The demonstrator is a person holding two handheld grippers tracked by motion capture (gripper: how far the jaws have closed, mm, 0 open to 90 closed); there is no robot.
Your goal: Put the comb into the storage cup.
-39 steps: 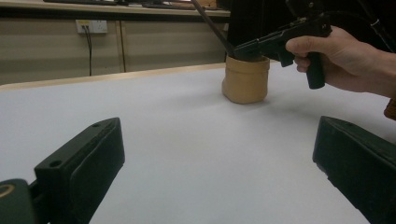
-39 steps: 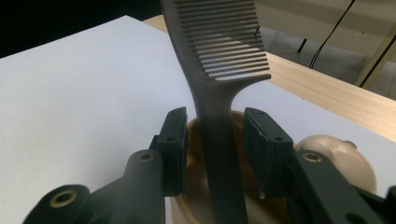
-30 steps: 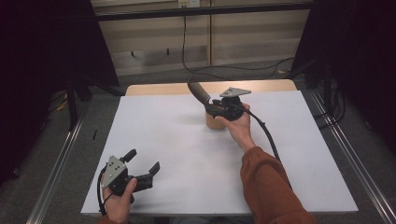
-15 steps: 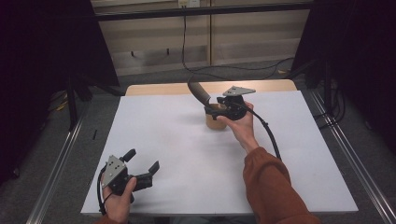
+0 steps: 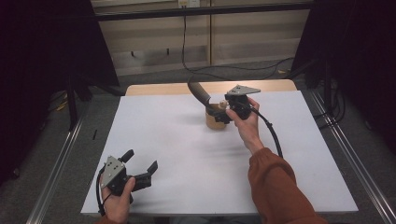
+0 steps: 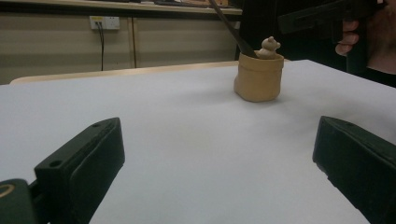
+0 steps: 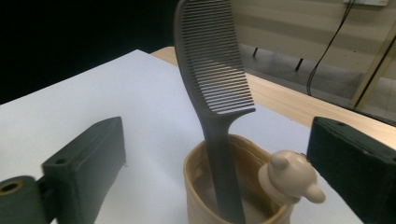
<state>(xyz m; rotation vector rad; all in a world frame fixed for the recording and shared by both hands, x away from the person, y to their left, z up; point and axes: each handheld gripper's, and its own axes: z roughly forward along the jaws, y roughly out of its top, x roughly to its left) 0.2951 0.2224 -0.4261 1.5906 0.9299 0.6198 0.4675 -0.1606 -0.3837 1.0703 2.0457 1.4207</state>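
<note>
The right gripper [image 5: 223, 113] hovers at the far middle of the white counter [image 5: 163, 140], right up against a small tan cup [image 5: 215, 119]. In the right gripper view its two black jaws stand spread wide, one on either side of the cup [image 7: 233, 186], with clear air between each jaw and the cup's wall; they pinch nothing. A dark grey comb [image 7: 212, 84] stands in the cup, handle down and teeth up, leaning away from the gripper (in the high view the comb [image 5: 198, 92] tilts toward the far left of the counter). A little cream bear figure [image 7: 289, 179] sits on the cup's rim on the side nearer the right jaw. The comb's handle rises between the two jaws, but neither jaw touches it.

The left gripper [image 5: 142, 170] is well apart from all this, held low at the near left corner of the counter. Its jaws are also splayed wide and hold nothing; the left gripper view looks between them across bare counter toward the cup [image 6: 258, 77] with its bear [image 6: 270, 46], and the right gripper [image 6: 327, 16] shows at the upper right, beside the cup.
</note>
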